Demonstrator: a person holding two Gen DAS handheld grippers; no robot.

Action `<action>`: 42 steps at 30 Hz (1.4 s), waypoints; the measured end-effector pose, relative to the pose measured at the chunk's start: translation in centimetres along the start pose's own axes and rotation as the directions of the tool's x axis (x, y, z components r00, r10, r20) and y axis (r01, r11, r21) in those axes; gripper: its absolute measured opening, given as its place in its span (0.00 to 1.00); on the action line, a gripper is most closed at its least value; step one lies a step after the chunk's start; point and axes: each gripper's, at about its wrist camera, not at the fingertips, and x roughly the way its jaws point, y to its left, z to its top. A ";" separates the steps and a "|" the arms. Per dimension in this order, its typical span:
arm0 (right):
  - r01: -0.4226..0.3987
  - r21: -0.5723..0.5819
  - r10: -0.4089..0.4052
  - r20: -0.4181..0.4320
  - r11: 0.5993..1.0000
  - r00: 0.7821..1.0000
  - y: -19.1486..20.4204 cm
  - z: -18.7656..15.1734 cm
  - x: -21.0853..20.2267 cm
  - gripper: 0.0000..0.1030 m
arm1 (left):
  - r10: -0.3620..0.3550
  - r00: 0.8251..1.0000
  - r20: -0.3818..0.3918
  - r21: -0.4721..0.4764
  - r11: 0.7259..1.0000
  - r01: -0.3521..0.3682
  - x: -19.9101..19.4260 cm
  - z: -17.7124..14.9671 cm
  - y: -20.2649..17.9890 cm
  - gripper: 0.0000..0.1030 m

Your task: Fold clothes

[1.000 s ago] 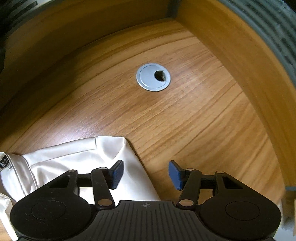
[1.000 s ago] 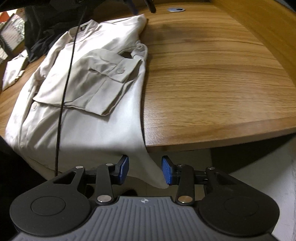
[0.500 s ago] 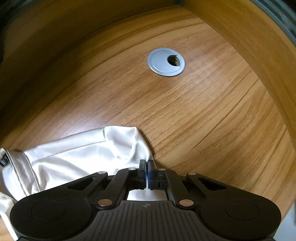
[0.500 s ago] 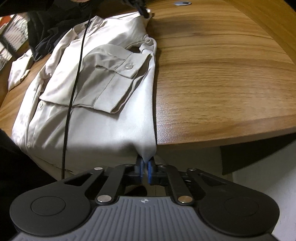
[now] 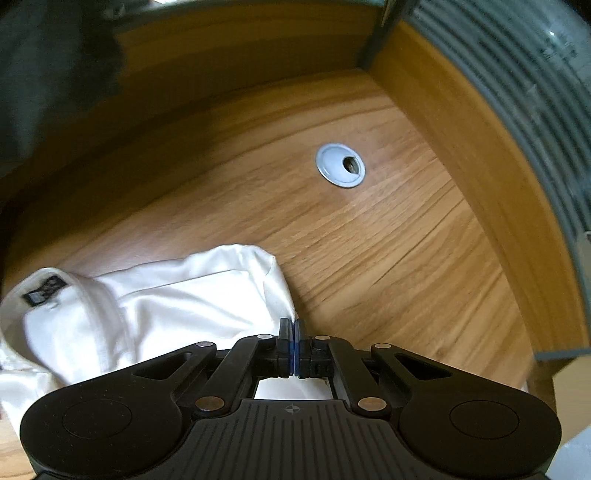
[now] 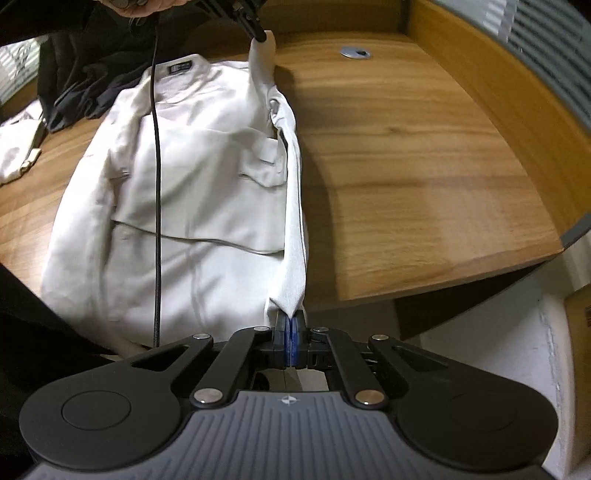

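A cream white shirt (image 6: 192,184) lies on the wooden desk (image 6: 406,166), its sleeve folded across the front. My right gripper (image 6: 291,325) is shut on the shirt's lower right hem corner at the desk's front edge. My left gripper (image 5: 292,332) is shut on the shirt's right shoulder corner (image 5: 273,280); it also shows at the top of the right wrist view (image 6: 258,35), holding that corner lifted. The right edge of the shirt is raised between both grippers. The collar with a dark label (image 5: 44,291) is at the left.
A grey cable grommet (image 5: 340,165) is set in the desk beyond the shirt. Wooden side walls and a grey ribbed panel (image 5: 517,92) border the desk. Dark clothing (image 6: 85,74) and another pale garment (image 6: 18,147) lie at the far left. A black cable (image 6: 158,184) hangs over the shirt.
Both grippers went from open to shut on the shirt's right-side corners, then lifted that edge up off the desk.
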 end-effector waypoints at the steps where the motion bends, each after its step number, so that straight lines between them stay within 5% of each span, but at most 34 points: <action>1: 0.008 -0.004 -0.008 -0.001 1.000 1.000 1.2 0.1 -0.4 0.01 | -0.005 1.000 0.004 0.001 1.000 0.005 -0.7 -0.4 0.8 0.02; 9: 0.003 -0.058 -0.005 -0.040 0.998 0.999 12.5 -0.5 0.4 0.01 | 0.028 0.999 0.035 0.026 0.999 -0.029 -4.1 -4.9 9.2 0.02; 16: 0.084 -0.031 -0.085 -0.057 0.996 0.995 17.8 -1.4 2.0 0.00 | 0.023 0.998 0.062 -0.003 1.000 -0.023 -4.3 -7.3 13.3 0.02; 23: 0.213 0.066 -0.211 -0.035 0.975 0.977 18.8 -2.5 1.5 0.01 | 0.043 0.996 0.077 0.012 0.999 -0.044 -4.3 -8.3 13.9 0.02; 27: 0.190 0.095 -0.187 -0.039 0.977 0.982 19.3 -4.4 1.8 0.02 | 0.061 0.994 0.086 0.050 0.997 -0.065 -3.2 -8.8 13.9 0.04; 33: 0.214 0.143 -0.214 -0.013 0.966 0.977 19.5 -6.6 -0.1 0.07 | 0.009 0.980 0.198 0.089 0.996 -0.027 -5.9 -10.3 14.1 0.35; 42: 0.225 0.126 -0.231 0.038 0.966 0.972 14.5 -7.6 -2.6 0.14 | -0.060 0.967 0.248 0.150 0.988 0.023 -10.2 -14.7 13.7 0.37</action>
